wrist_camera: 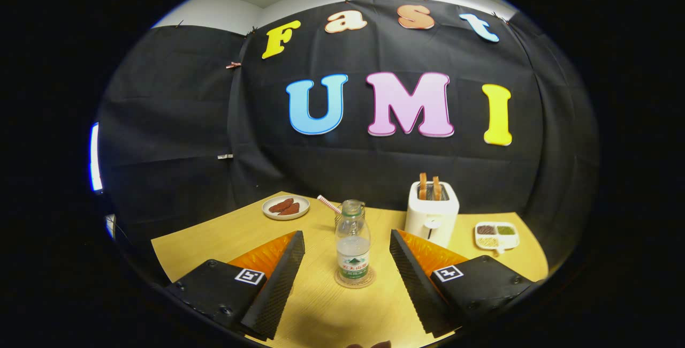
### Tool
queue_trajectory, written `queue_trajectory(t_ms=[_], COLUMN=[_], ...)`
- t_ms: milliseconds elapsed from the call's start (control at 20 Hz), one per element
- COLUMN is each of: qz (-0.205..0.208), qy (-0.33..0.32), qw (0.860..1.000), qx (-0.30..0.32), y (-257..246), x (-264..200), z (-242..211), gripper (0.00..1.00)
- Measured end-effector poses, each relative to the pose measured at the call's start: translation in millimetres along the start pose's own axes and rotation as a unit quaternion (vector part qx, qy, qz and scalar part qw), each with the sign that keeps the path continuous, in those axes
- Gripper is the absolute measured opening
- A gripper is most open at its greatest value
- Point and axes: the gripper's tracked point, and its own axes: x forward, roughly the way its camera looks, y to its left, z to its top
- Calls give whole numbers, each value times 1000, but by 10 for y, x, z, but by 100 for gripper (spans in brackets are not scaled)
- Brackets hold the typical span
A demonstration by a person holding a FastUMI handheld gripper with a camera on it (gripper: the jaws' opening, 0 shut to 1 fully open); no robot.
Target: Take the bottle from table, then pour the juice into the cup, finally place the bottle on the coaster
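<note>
- The gripper (347, 251) is spread wide and grasps nothing; its two fingers stand apart on either side of the task's thing.
- The clear plastic bottle with a green-and-white label (352, 246) stands upright on a round, pale cork-like coaster (354, 279), between the fingers and just ahead of them, roughly centred in the gap.
- Its long axis is vertical, so it lies square across the fingers' closing line (a sideways pinch on the body would suit it, in my judgement).
- A clear glass cup holding a red-and-white striped straw (339, 214) sits just behind the bottle, partly hidden by it.
- On the light wooden table (225, 241) a white toaster with two slices of toast (432, 213) stands beyond the right finger, well apart from the bottle.
- With the bottle on the coaster and untouched, the task looks either not begun or finished; I cannot tell which.
</note>
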Motion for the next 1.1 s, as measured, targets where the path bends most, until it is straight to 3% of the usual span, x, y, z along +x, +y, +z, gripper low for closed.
queue_trajectory(t_ms=[600, 1100], qz=[-48, -78], qy=[-36, -36], qw=[998, 996], qx=[-19, -38], y=[-199, -325], x=[-830, -1128], z=[861, 1022], gripper=[98, 98])
